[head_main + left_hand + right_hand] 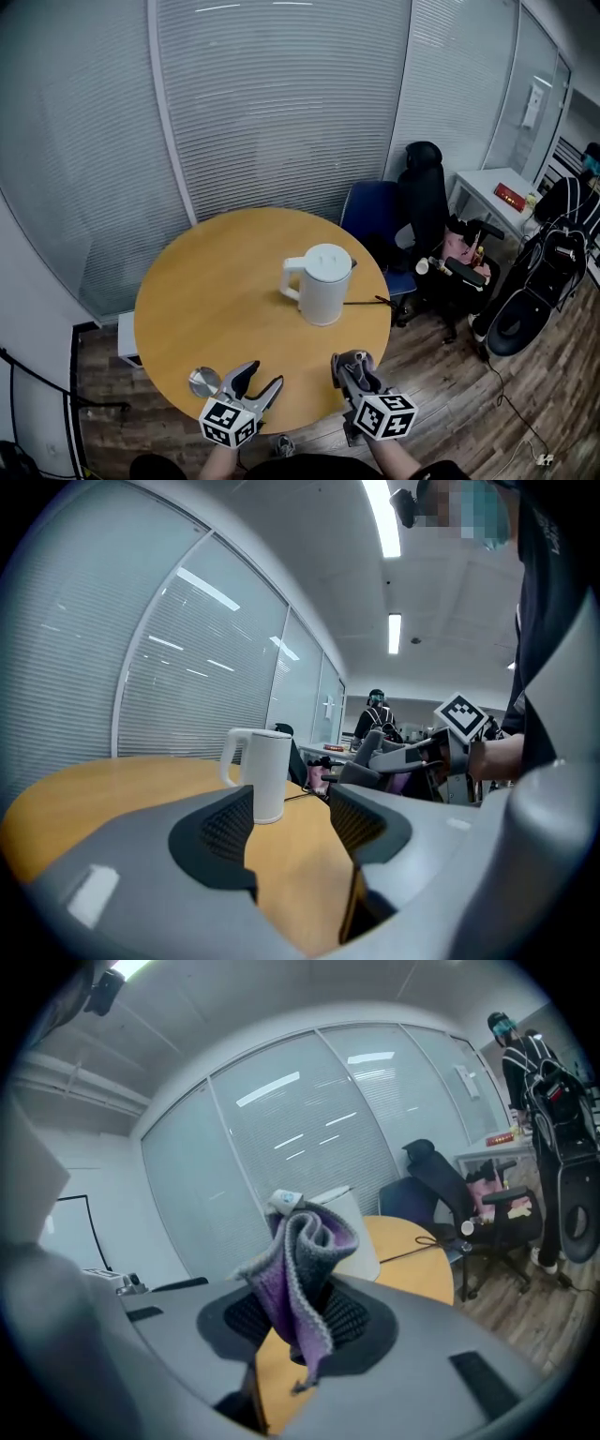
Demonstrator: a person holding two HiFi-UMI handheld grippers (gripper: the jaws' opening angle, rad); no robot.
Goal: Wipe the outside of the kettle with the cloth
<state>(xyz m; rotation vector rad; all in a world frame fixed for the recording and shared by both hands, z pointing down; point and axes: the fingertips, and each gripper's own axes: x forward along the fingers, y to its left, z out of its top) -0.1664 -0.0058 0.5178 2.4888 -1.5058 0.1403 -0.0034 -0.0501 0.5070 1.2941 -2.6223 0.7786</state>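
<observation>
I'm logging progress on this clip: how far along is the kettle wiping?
Done: the purple-and-grey knitted cloth is pinched in the right gripper. In hand: that gripper and the open, empty left gripper hover at the near edge of the round wooden table, apart from the white electric kettle. Left: all the wiping, as the cloth has not yet touched the kettle.

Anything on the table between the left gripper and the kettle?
No: the head view shows only bare tabletop between the left gripper and the kettle.
</observation>
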